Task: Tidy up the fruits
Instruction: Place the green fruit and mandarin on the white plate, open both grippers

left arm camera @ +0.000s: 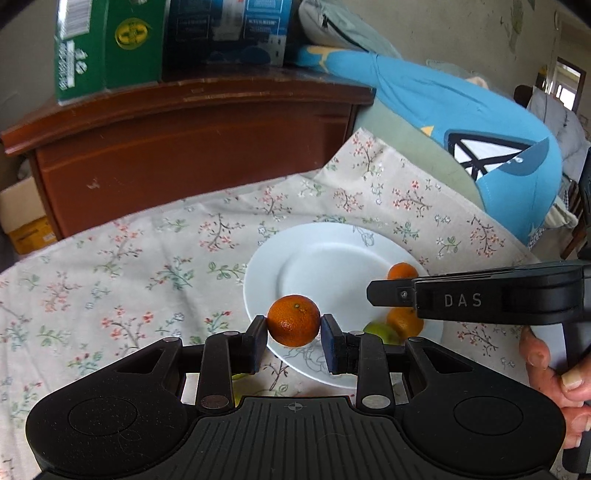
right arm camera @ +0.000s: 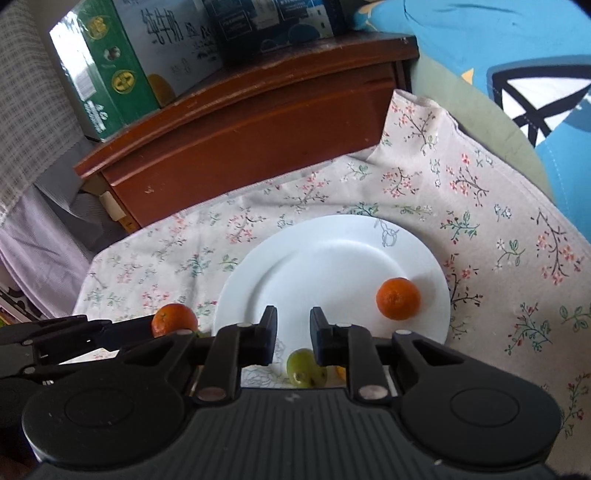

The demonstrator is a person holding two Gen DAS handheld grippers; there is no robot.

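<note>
My left gripper (left arm camera: 294, 326) is shut on an orange mandarin (left arm camera: 293, 320) and holds it above the near left rim of the white plate (left arm camera: 325, 258). The held mandarin also shows in the right wrist view (right arm camera: 174, 319), left of the plate (right arm camera: 295, 266). On the plate lie a mandarin (right arm camera: 398, 298) at the right, a green fruit (right arm camera: 304, 368) at the near edge, and a second mandarin (left arm camera: 405, 322) beside it. My right gripper (right arm camera: 293, 334) is open and empty above the plate's near edge, just above the green fruit (left arm camera: 380, 332).
The plate sits on a floral cloth (left arm camera: 129, 266). A brown wooden cabinet (left arm camera: 192, 147) stands behind it with a green carton (right arm camera: 107, 70) and a dark box (left arm camera: 225, 29) on top. Blue bedding (left arm camera: 480, 125) lies at the right.
</note>
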